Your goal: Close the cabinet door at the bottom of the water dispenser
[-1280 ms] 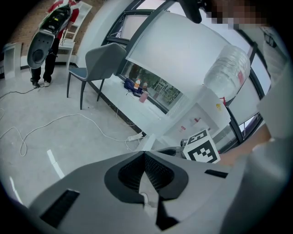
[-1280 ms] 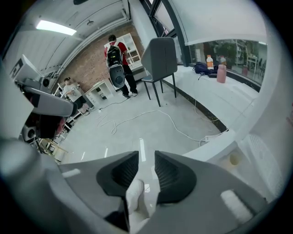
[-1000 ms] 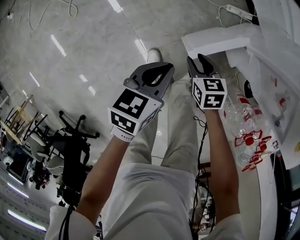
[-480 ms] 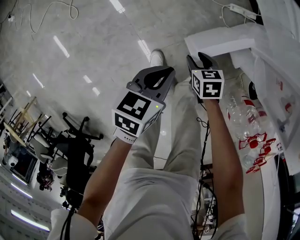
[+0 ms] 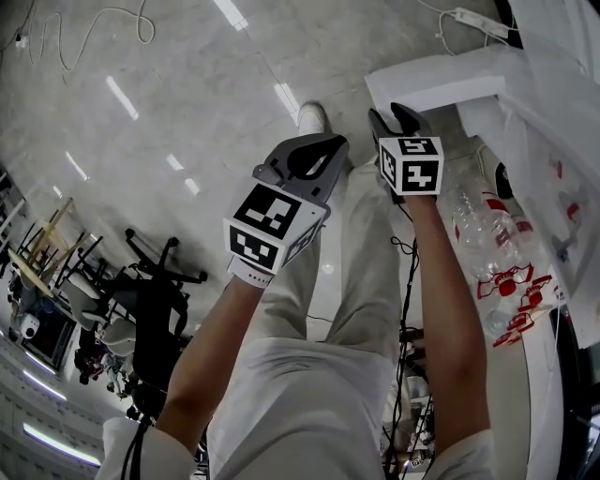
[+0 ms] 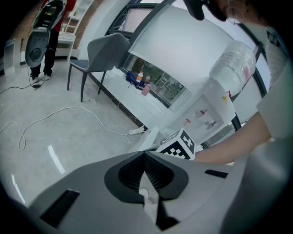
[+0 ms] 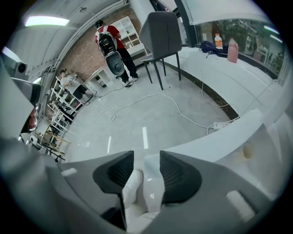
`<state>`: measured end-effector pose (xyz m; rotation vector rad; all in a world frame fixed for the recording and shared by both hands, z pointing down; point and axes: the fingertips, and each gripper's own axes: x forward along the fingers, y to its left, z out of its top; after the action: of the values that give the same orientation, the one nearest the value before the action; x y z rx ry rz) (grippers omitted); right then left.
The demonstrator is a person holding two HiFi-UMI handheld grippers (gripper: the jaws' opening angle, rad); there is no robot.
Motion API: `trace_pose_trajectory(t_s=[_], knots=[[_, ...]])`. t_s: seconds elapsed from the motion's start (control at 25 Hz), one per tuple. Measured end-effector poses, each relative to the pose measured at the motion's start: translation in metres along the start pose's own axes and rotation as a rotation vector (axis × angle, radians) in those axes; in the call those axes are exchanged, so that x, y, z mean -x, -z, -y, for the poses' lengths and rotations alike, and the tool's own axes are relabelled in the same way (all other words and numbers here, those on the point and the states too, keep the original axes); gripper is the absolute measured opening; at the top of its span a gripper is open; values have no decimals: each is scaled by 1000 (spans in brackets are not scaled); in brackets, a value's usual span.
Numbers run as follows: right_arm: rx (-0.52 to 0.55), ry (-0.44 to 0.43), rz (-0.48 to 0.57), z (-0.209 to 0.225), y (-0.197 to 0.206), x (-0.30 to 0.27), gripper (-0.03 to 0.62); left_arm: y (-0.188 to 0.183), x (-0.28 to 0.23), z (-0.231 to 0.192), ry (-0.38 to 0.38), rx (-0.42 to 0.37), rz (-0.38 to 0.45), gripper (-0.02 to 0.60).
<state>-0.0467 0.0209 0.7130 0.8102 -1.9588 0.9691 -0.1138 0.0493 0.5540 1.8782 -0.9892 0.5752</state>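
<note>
Bottles [image 5: 476, 230] near open cabinet door [image 5: 436, 82] | power strip [image 5: 473, 19] on floor [image 5: 187, 84]

Light is bright and even, and ceiling strip lamps [image 7: 46, 20] glare as white streaks on the glossy floor [image 5: 187, 84]. Every view bows strongly toward its edges. Both gripper views darken at the corners, and their nearest parts are soft.

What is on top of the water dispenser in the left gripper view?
A big clear jug stands on the dispenser. How its neck goes in is too small to tell. The person's arm hides the dispenser's lower part.
</note>
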Motion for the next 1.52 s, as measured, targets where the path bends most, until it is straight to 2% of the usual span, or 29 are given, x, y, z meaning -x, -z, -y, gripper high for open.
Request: trace_pose_trajectory(t_s=[0.24,0.68,1.52], knots=[[-46,25,3,2,13,6,186,8,1,2,4,-10,-16,6],[-76,58,-40,14,61,31,186,6,-2,15,19,-41,-24,6],[-161,104,-22,60,122,76,183,19,-35,75,78,-129,-86,6]])
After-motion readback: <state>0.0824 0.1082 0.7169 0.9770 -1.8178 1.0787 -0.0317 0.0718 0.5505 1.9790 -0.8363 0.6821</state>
